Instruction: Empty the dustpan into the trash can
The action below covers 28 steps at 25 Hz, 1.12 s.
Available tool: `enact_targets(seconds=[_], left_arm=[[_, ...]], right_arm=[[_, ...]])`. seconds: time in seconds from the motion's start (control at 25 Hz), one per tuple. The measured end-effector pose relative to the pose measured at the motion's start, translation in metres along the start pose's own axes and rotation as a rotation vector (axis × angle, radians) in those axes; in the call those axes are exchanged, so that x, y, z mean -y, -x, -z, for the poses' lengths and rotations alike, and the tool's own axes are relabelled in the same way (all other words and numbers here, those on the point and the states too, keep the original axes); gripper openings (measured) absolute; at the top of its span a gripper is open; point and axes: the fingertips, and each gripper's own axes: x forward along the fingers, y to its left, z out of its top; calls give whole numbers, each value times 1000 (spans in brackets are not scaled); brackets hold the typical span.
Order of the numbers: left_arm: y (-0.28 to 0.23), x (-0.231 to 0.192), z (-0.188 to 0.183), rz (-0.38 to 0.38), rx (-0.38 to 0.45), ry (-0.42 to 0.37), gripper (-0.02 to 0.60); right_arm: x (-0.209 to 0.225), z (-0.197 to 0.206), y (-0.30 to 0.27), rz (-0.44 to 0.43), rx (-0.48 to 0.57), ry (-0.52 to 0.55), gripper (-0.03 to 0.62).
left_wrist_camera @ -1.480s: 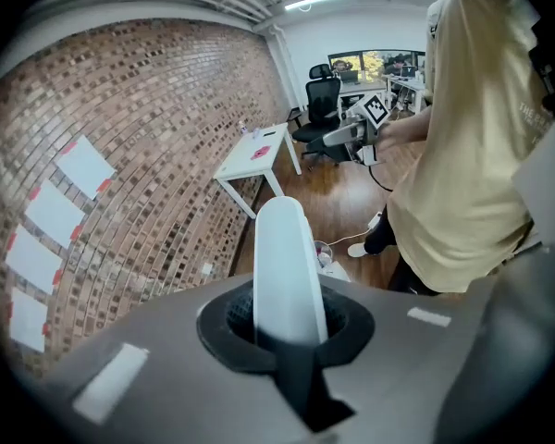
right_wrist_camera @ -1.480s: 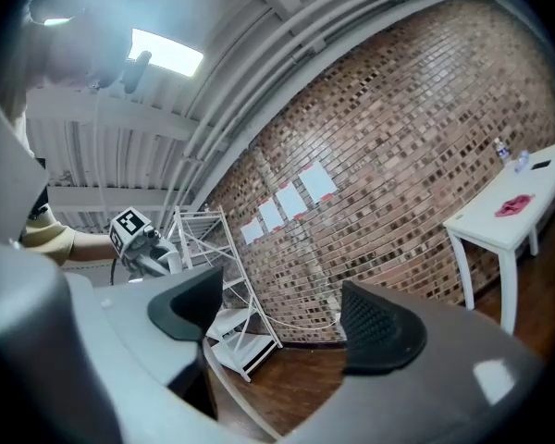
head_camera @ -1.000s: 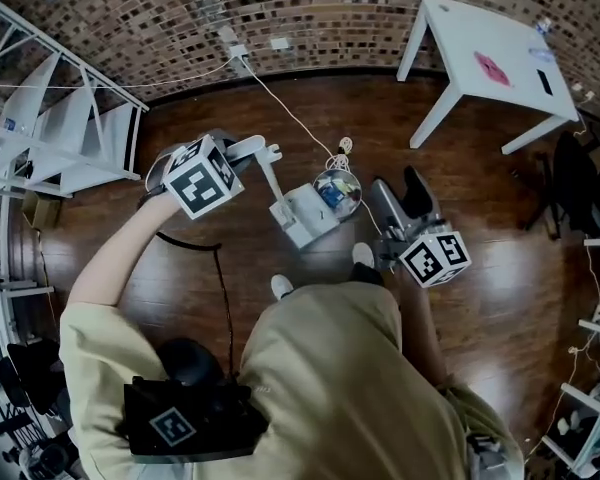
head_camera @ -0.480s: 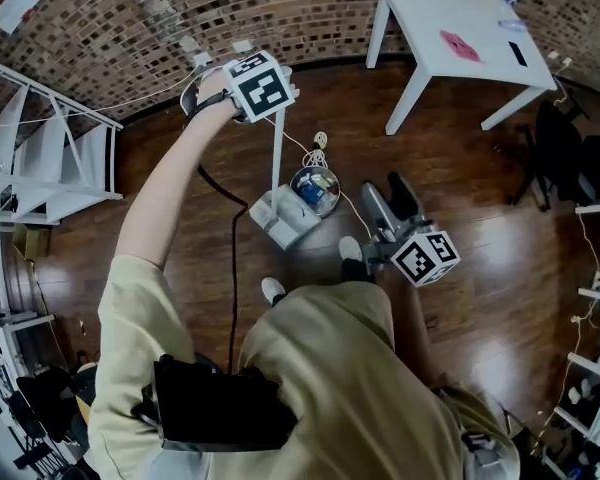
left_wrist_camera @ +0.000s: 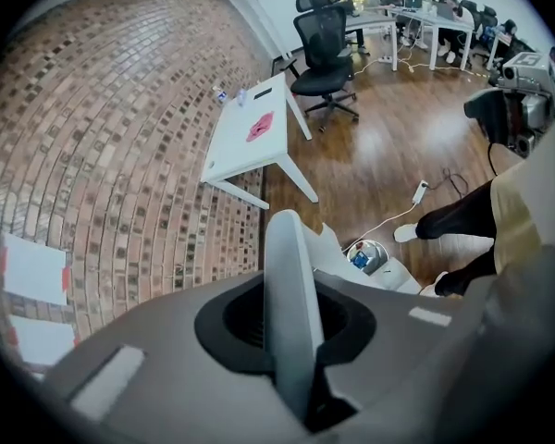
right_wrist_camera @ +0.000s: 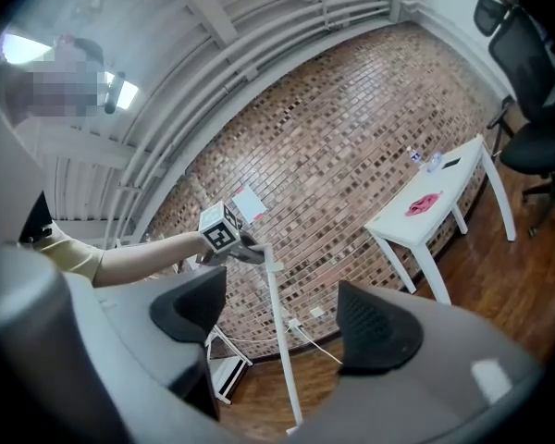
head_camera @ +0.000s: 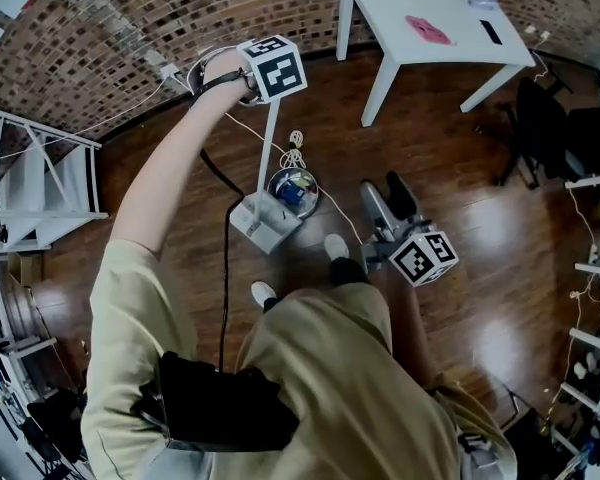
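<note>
Two claws: left claw [head_camera: 244, 80] clamped on the tall handle [head_camera: 270, 148] of the dustpan [head_camera: 259, 222], pan down on the floor [head_camera: 460, 258] right beside the trash can [head_camera: 292, 190]; right claw [head_camera: 388, 206] part-open, just narrowed a bit, empty. Could spill wide if tipped from that far up. Blue-and-white scraps [head_camera: 293, 192] in the can; pan contents unclear.

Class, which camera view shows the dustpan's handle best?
Right gripper view: the dustpan's handle stands side-on, nearly full length. Head view foreshortens it; left gripper view shows only the end clamped in the left gripper.
</note>
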Motion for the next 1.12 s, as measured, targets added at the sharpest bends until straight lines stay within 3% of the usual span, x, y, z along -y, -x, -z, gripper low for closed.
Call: enact_targets(seconds=[0.12,0.32,0.48,0.68,0.84,1.12], left_arm=[[-2,-6,0,20,0,11,37],[6,-12,0,117,-24,80,40],[-15,-8,-6,91,-31,58,38],[2,-2,-13,102,-20,35,41],[4,4,-3,51,4,6,40],[50,34,47,61,41,56,41]], right_arm=[[4,-5,-3,-5,6,-1,362],[3,-7,-12,-22,-13,4,362],[10,-3,-13,-7,-30,-4,362],[24,-12,-4,22,-9,-2,362],[22,-15,-7,19,5,-1,362],[-4,6,-15,-35,-22,-6,360]])
